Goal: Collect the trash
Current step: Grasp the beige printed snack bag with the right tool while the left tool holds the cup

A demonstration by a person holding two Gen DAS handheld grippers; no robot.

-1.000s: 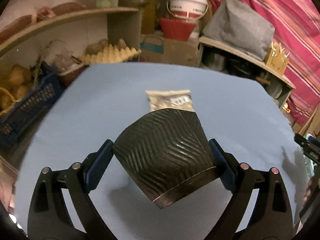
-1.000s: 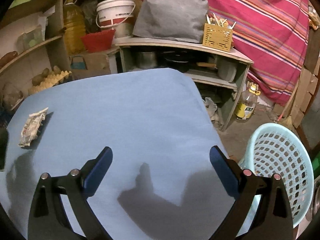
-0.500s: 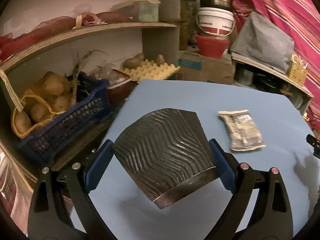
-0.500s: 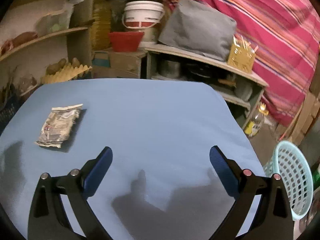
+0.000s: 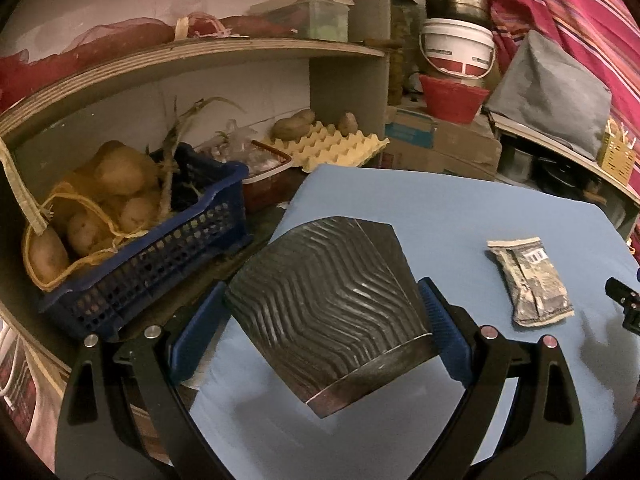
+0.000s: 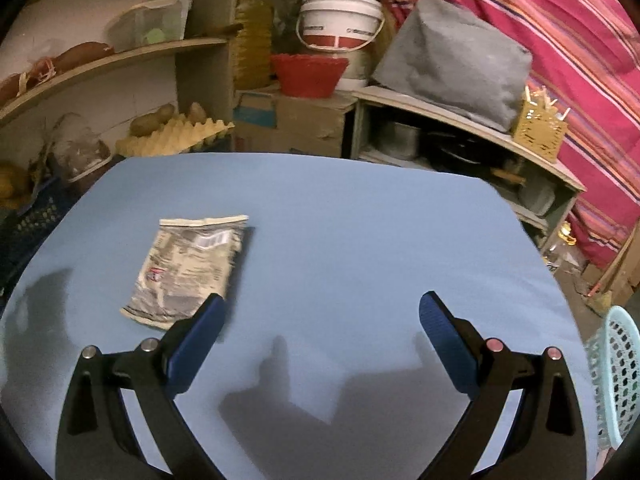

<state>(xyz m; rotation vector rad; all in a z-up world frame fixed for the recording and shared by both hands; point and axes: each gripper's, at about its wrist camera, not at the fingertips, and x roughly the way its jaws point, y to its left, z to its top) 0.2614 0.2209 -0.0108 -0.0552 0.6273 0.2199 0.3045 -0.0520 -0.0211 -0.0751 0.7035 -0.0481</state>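
Observation:
My left gripper (image 5: 322, 312) is shut on a black ribbed paper cup (image 5: 332, 312), held tilted above the left edge of the blue table (image 5: 440, 208). A crumpled silver snack wrapper (image 5: 530, 282) lies flat on the table to the cup's right. It also shows in the right wrist view (image 6: 188, 270), just ahead of my right gripper's left finger. My right gripper (image 6: 320, 312) is open and empty, low over the table (image 6: 360, 220). A light blue mesh basket (image 6: 614, 372) stands on the floor at the right.
Left of the table are shelves with a blue crate of potatoes (image 5: 132, 240) and an egg tray (image 5: 332, 148). Behind stand a red bowl (image 6: 310, 74), a white bucket (image 6: 340, 20) and a low shelf with a grey bag (image 6: 452, 64).
My left gripper has swung left with the cup, from the table's middle to its left edge. My right gripper has swung left toward the wrapper, and the basket has slid to the frame's right edge.

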